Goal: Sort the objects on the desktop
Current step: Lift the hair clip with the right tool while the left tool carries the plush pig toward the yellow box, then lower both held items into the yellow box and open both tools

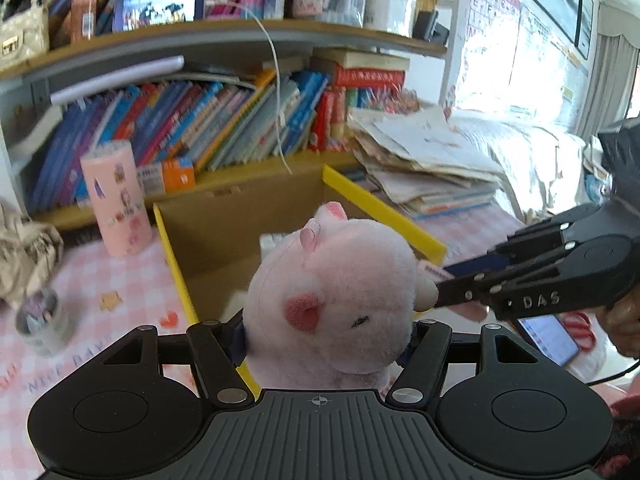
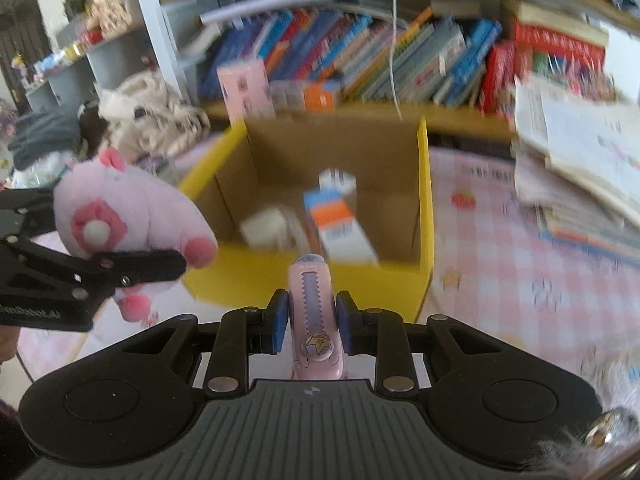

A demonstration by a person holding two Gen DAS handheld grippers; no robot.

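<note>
1. Left tool (image 1: pixel 324 332): fingers part-way apart, clamped on something soft, pointing forward and downward.
2. Right tool (image 2: pixel 312 322): pads (image 2: pixel 279 322) pressed closed on a slim item, tilted downward.

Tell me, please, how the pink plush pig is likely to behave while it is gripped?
The pink plush pig looks soft, so it probably squashes between the left hand-held gripper fingers. Its fuzzy surface likely resists slipping. It seems light for its bulk.
</note>
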